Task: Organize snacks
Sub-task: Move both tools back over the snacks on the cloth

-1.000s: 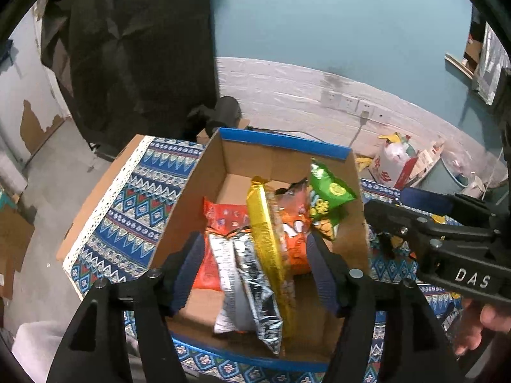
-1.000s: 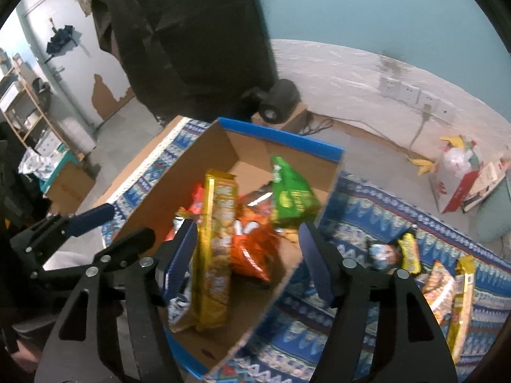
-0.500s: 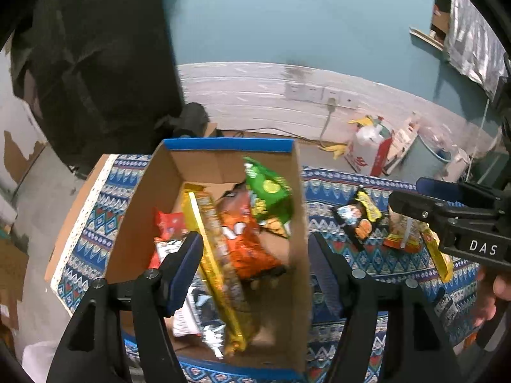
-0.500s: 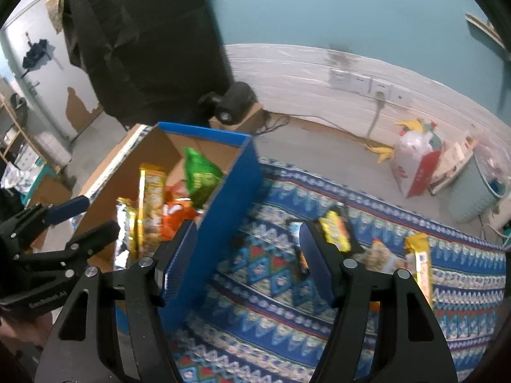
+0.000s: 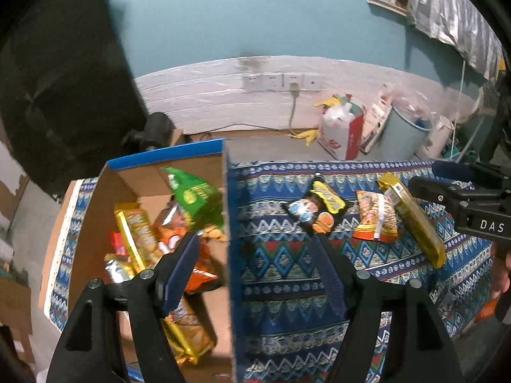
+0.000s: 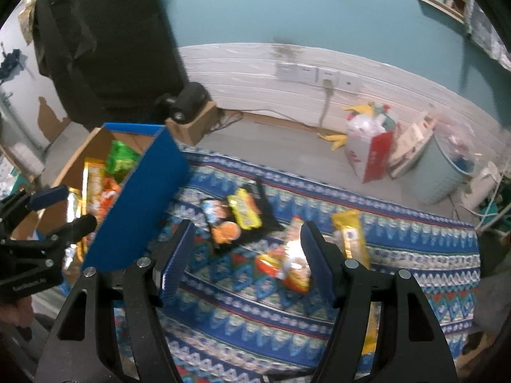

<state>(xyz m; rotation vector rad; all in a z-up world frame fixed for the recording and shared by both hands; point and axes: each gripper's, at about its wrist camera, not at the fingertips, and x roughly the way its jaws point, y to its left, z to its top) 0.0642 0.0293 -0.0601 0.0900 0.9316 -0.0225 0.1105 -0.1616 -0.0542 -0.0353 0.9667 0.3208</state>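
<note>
Both my tongs have swung rightward off the cardboard box [image 5: 153, 191] within the last second and now face the patterned cloth [image 5: 287, 274] right of it; I judge the next pickup is starting. My left tongs [image 5: 255, 271] are released, jaws wide and empty, straddling the box's right wall. My right tongs [image 6: 246, 255] are likewise released and empty, hovering over the cloth right of the box. Count on the cloth, right of the box: three loose snacks, namely one black packet [image 6: 233, 220], one orange-red packet [image 6: 292, 261] and one long yellow packet [image 6: 349, 236]. Count inside the box: one green bag [image 5: 194, 198], one yellow packet [image 5: 137, 233], one orange bag [image 5: 179, 239]; further silver and red wrappers lie beneath, number not determinable.
</note>
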